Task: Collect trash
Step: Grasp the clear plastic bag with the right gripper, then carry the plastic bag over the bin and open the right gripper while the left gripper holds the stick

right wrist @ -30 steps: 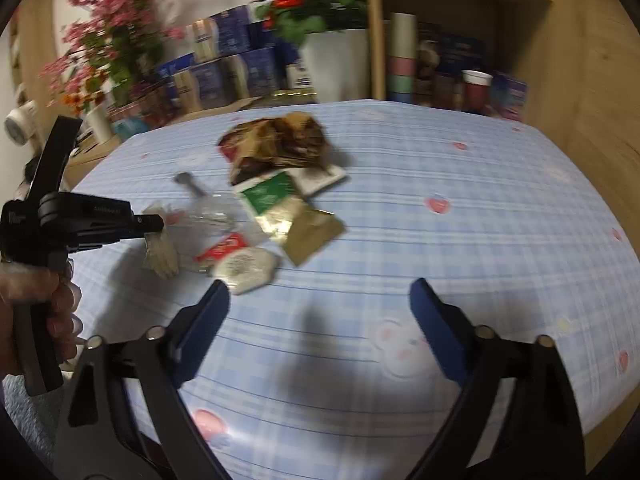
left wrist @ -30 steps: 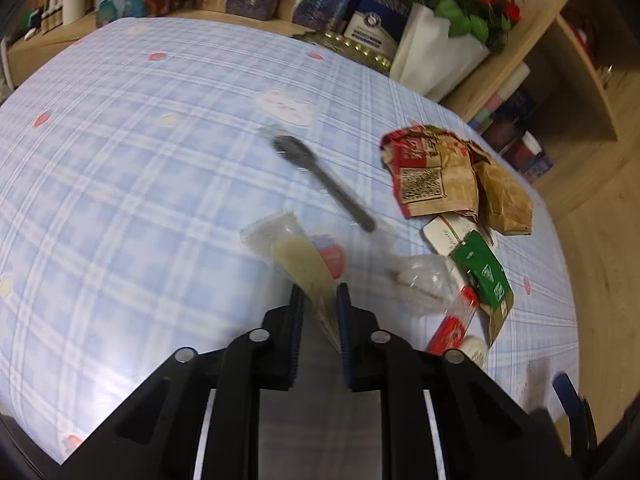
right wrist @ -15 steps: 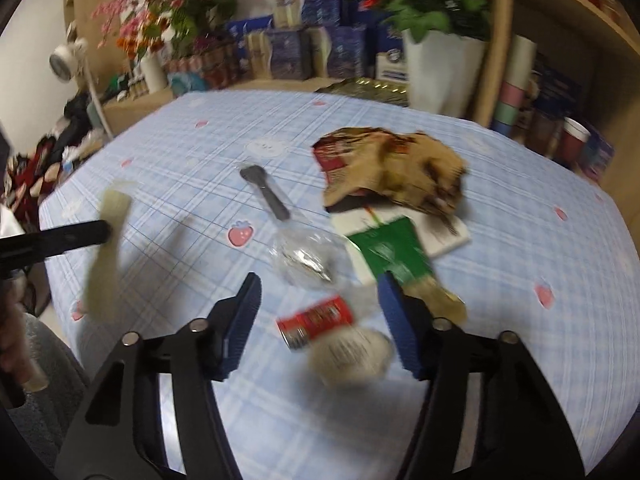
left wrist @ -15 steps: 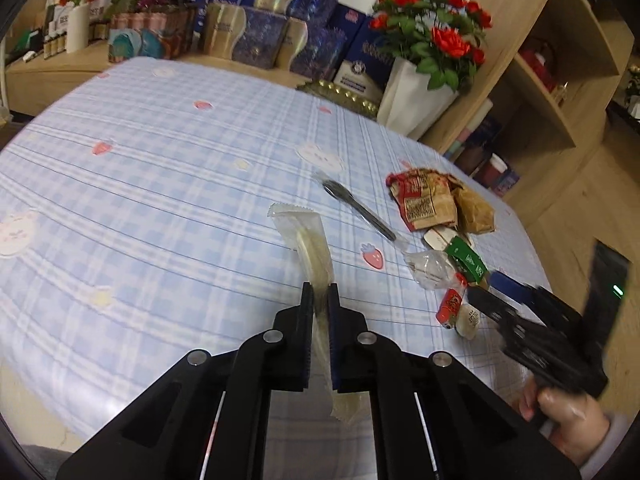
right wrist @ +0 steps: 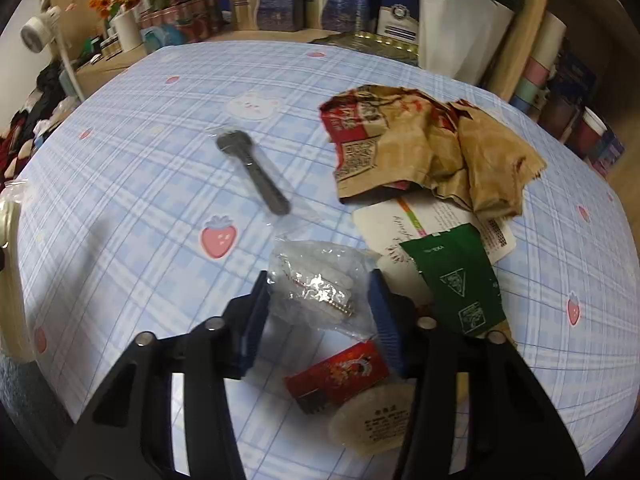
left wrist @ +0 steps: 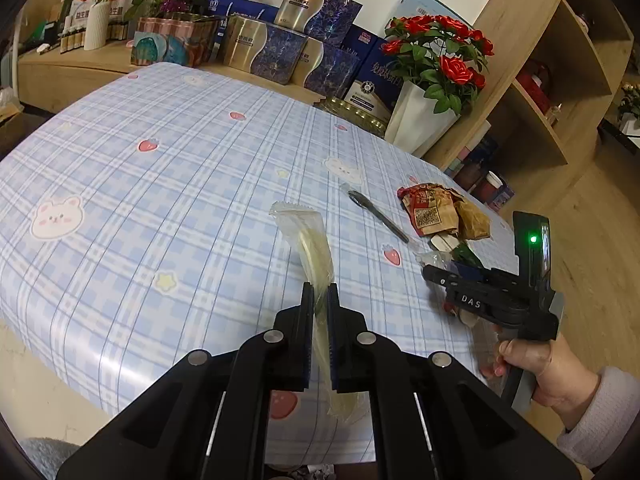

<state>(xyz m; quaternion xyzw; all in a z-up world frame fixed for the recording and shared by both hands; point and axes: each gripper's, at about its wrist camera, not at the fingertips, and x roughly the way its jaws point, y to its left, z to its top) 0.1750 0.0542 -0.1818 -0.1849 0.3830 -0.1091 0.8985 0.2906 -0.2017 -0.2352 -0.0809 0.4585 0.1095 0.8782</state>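
My left gripper (left wrist: 319, 296) is shut on a long clear plastic wrapper (left wrist: 310, 246) and holds it above the near table edge. My right gripper (right wrist: 318, 280) is open, its blue pads on either side of a crumpled clear plastic bag (right wrist: 316, 284) on the table; it also shows in the left wrist view (left wrist: 452, 276). Around it lie a red packet (right wrist: 338, 372), a round white lid (right wrist: 374, 418), a green packet (right wrist: 460, 284), a white card (right wrist: 394, 224), a crumpled brown paper bag (right wrist: 420, 148) and a wrapped black spoon (right wrist: 252, 170).
The table has a blue plaid cloth (left wrist: 160, 200). A white vase of red roses (left wrist: 424, 120) and gift boxes (left wrist: 288, 52) stand at the far edge. Wooden shelves (left wrist: 560, 80) rise at the right.
My left gripper has lifted the clear wrapper up and back toward the near edge. My right gripper has moved forward and down over the trash pile and narrowed around the clear plastic bag.
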